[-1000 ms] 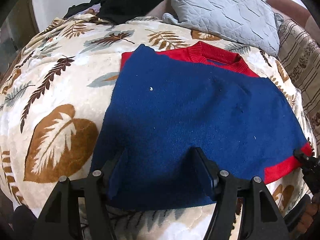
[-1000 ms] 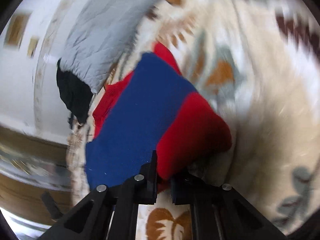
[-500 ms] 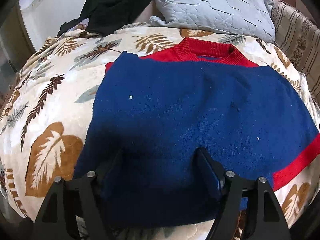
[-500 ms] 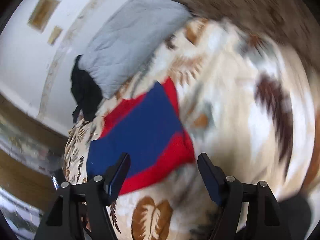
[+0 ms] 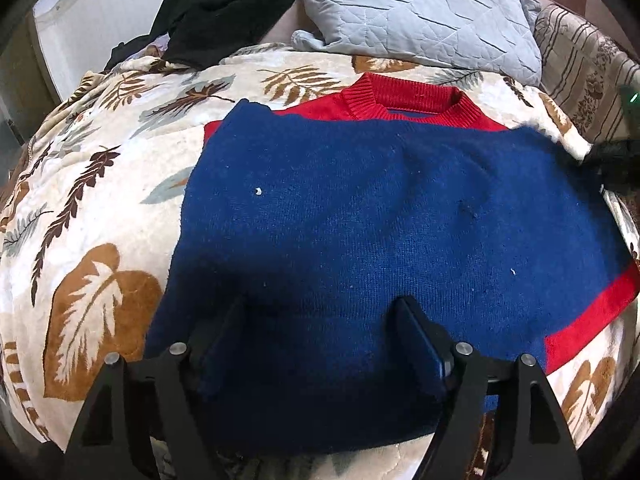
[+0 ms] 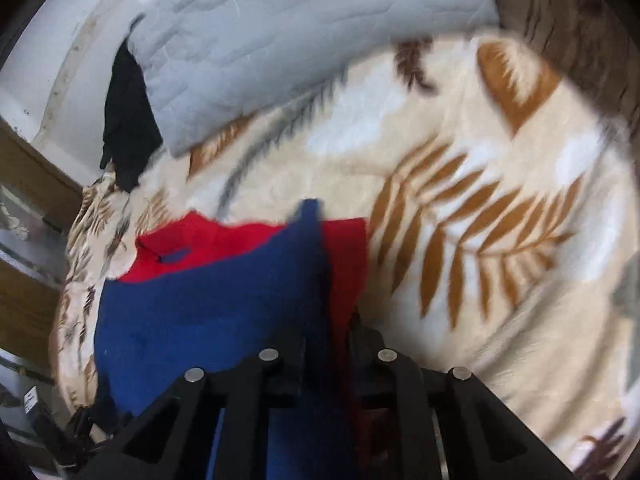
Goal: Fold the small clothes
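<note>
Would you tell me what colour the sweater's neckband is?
Red; the neckband shows best in the left wrist view.

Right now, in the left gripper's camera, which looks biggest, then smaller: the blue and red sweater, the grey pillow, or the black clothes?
1. blue and red sweater, though nearest the camera
2. grey pillow
3. black clothes

Both wrist views look steeply down from close above the bed, sharing the sweater (image 5: 360, 220) and grey pillow (image 5: 420, 12); the right seems motion-blurred.
</note>
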A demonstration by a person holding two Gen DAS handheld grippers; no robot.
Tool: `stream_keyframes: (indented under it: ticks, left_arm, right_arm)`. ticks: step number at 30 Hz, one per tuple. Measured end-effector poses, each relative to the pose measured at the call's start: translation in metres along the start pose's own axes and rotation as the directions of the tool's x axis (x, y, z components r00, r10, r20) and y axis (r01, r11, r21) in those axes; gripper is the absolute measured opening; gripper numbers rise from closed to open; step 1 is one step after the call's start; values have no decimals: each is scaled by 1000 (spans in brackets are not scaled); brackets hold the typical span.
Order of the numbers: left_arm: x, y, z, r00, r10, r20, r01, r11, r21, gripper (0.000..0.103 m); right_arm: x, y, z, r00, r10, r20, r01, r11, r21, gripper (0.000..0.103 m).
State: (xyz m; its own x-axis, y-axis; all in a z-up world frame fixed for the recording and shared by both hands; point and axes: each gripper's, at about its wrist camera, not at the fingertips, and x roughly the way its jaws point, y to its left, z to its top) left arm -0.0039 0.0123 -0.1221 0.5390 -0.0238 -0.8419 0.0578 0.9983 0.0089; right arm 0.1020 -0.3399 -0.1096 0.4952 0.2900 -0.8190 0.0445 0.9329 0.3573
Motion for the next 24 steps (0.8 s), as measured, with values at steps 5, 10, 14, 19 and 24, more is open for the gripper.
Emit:
stream_keyframes:
  ticks: [5, 10, 14, 19, 24]
  left_arm:
    - [0, 1, 2, 1000, -4, -15, 4, 1000, -3, 80]
    - [0, 0, 3, 1000, 1, -18, -1, 1000, -5, 80]
    - [0, 0, 3, 1000, 0, -24, 0, 1000, -7, 80]
    - [-1, 0, 4, 999, -3, -35, 3, 1000, -6, 80]
    - [-2, -1, 2, 1000, -2, -29, 1, 1000, -7, 81]
  right_arm:
    - [1, -15, -10, 1000, -22, 8, 21, 995, 97, 41]
    - [-59, 15, -27, 991, -23, 131, 15, 998, 65, 64]
    - [-67, 44, -58, 976, 205, 78, -209, 977, 44, 70]
    - [-20, 11, -93, 978, 209, -8, -202, 952, 231, 55]
    - [-66, 38, -113, 971, 219, 92, -231, 960, 157, 73]
